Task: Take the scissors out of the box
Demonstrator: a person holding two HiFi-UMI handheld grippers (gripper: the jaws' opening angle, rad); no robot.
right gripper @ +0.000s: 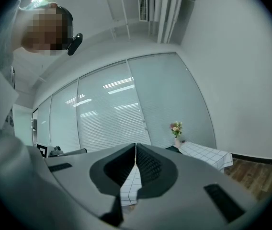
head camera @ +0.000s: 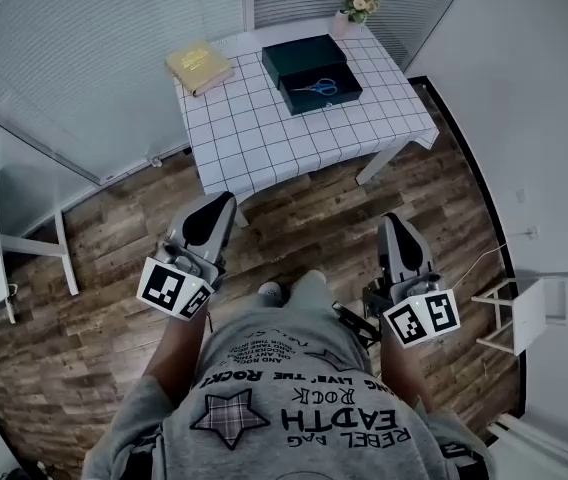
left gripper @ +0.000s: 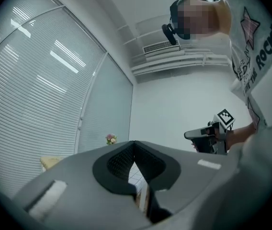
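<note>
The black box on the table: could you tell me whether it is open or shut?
Open: the scissors lie uncovered inside the box; the lid sits beside it.

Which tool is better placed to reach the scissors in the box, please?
Right, slightly: the left tool and right tool, both shut, are similarly far from the table, but the scissors lie handles rightward in the box.

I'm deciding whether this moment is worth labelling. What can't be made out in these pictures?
Scissors: head view, too small to tell whether the blades are open; not visible in either gripper view, where the left gripper and right gripper block the lower half.
Book: head view, cover print too small to read.
Table: head view, far legs hidden by its cloth.
</note>
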